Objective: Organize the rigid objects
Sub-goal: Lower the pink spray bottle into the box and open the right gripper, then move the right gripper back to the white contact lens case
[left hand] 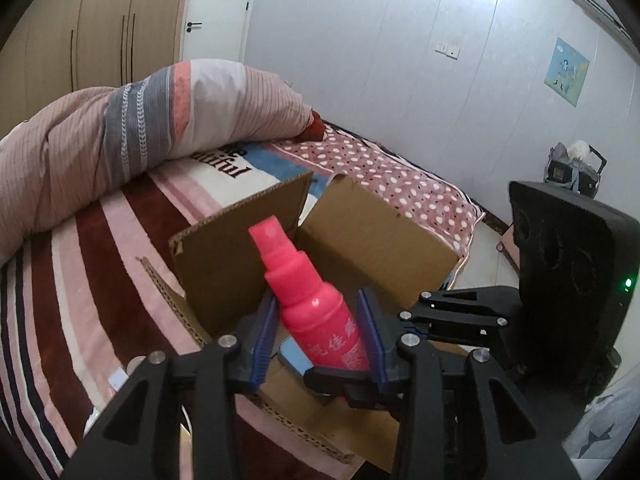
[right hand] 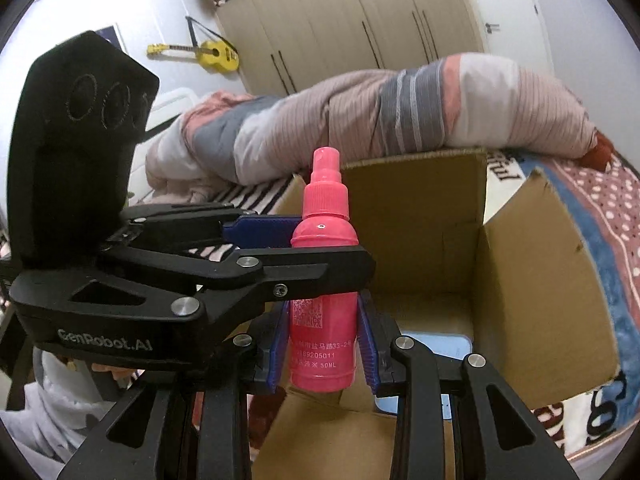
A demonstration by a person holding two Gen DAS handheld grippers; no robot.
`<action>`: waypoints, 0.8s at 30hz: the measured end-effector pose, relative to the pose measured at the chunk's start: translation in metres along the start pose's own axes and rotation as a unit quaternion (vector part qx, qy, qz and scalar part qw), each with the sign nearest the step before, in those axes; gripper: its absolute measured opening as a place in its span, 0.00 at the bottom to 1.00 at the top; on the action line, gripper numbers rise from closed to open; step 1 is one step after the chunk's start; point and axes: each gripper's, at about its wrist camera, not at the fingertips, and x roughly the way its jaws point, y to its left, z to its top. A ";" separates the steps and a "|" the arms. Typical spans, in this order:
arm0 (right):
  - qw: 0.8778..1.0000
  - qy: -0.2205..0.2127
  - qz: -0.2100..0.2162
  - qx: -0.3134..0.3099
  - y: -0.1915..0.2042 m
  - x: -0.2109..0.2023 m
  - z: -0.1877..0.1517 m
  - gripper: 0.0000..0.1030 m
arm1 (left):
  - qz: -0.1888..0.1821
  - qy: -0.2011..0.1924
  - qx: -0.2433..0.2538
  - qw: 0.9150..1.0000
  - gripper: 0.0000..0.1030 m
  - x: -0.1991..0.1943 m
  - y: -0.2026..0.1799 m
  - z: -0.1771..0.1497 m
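A pink spray bottle (left hand: 312, 312) hangs above an open cardboard box (left hand: 360, 240) on the bed. In the left wrist view it leans to the upper left between the blue pads of my left gripper (left hand: 317, 298), touching one pad high and the other low. In the right wrist view the bottle (right hand: 324, 236) stands upright, and my right gripper (right hand: 323, 300) is shut on its lower half. My left gripper (right hand: 335, 248) reaches in from the left and clamps the bottle just below the shoulder. The box (right hand: 420, 220) holds a light blue flat object (right hand: 436, 346).
The box stands on a striped and dotted blanket (left hand: 80, 280) near the bed's edge. A rolled quilt (left hand: 120, 128) lies behind it. Floor and a bag (left hand: 572, 168) are to the right. A person's light sleeve (right hand: 48, 400) is at lower left. Wardrobes (right hand: 340, 20) line the wall.
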 end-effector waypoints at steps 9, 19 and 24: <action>0.999 0.005 -0.027 0.017 0.002 0.000 0.004 0.32 | 0.022 -0.063 -0.009 0.998 0.66 -0.062 0.019 -0.010; 0.997 -0.048 0.013 -0.060 0.090 -0.020 0.011 0.33 | 0.105 -0.120 -0.058 0.985 0.71 -0.149 0.075 -0.064; 0.993 -0.014 0.045 -0.104 0.144 0.014 0.003 0.33 | 0.162 -0.120 -0.082 0.976 0.75 -0.165 0.108 -0.104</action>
